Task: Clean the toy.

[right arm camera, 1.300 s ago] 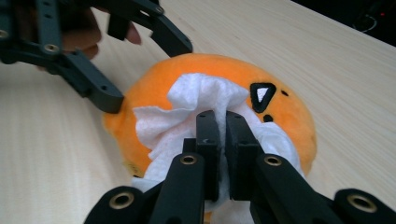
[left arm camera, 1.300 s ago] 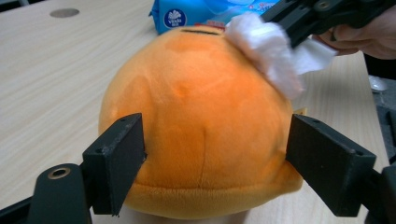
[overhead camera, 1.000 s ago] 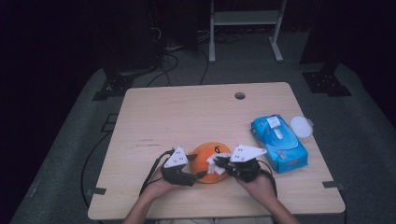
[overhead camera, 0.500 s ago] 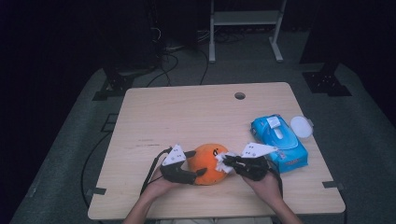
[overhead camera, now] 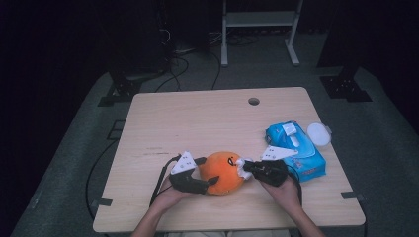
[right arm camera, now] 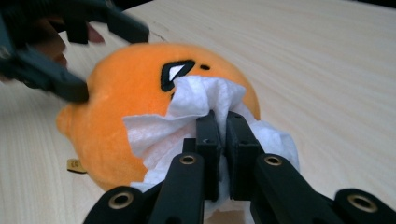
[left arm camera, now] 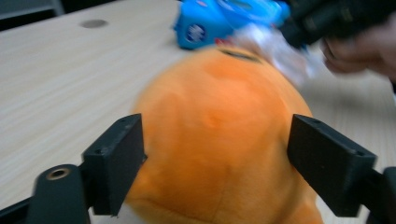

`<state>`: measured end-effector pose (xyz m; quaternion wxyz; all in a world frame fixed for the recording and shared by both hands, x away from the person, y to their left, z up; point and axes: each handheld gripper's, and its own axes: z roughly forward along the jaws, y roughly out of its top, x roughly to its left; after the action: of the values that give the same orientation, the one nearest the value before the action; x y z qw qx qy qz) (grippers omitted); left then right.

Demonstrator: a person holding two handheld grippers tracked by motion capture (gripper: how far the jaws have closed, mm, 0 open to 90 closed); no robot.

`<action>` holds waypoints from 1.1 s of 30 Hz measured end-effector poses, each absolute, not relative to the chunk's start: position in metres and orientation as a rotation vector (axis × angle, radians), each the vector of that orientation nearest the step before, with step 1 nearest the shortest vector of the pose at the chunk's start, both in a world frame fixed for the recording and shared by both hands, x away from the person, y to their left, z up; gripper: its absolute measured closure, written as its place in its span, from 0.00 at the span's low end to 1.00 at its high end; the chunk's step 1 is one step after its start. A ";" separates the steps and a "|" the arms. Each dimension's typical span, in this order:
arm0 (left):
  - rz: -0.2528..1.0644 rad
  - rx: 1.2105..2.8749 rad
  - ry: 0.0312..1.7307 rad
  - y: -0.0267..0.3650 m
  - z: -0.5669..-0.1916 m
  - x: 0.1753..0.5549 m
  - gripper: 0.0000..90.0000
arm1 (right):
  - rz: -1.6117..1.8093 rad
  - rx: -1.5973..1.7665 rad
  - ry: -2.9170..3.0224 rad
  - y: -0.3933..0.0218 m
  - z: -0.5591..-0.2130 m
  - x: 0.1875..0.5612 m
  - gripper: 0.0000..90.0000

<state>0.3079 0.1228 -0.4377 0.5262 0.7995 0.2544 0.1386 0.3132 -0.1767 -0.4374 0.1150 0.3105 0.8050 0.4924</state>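
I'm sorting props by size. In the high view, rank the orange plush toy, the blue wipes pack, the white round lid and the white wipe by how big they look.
1. blue wipes pack and orange plush toy: look about alike, so no firm order between them.
2. white round lid.
3. white wipe, bunched and partly hidden by the right gripper, so unsure.

A light wooden table (overhead camera: 197, 118) bears an orange plush toy (overhead camera: 223, 173) and a blue wipes pack (overhead camera: 295, 148).

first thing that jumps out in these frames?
The round orange plush toy near the table's front edge, bright against the pale wooden table. The right claw is shut on a white wipe pressed against the toy's face, while the left claw straddles the toy, its jaws having just been opening. A blue wipes pack lies to the right.
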 end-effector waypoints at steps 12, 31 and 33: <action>0.357 1.957 0.520 0.106 -0.445 0.300 0.39 | 1.473 0.874 2.336 -0.177 -0.434 0.312 0.94; 0.378 1.976 0.409 0.097 -0.444 0.297 0.38 | 1.545 0.767 2.345 -0.162 -0.420 0.294 0.94; 0.385 1.980 0.406 0.096 -0.444 0.297 0.38 | 1.501 0.690 2.360 -0.150 -0.416 0.288 0.94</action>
<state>0.2966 0.0963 -0.4441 0.5158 0.8245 0.1689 0.1602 0.2880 -0.1503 -0.4164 0.1301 0.2375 0.8123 0.5166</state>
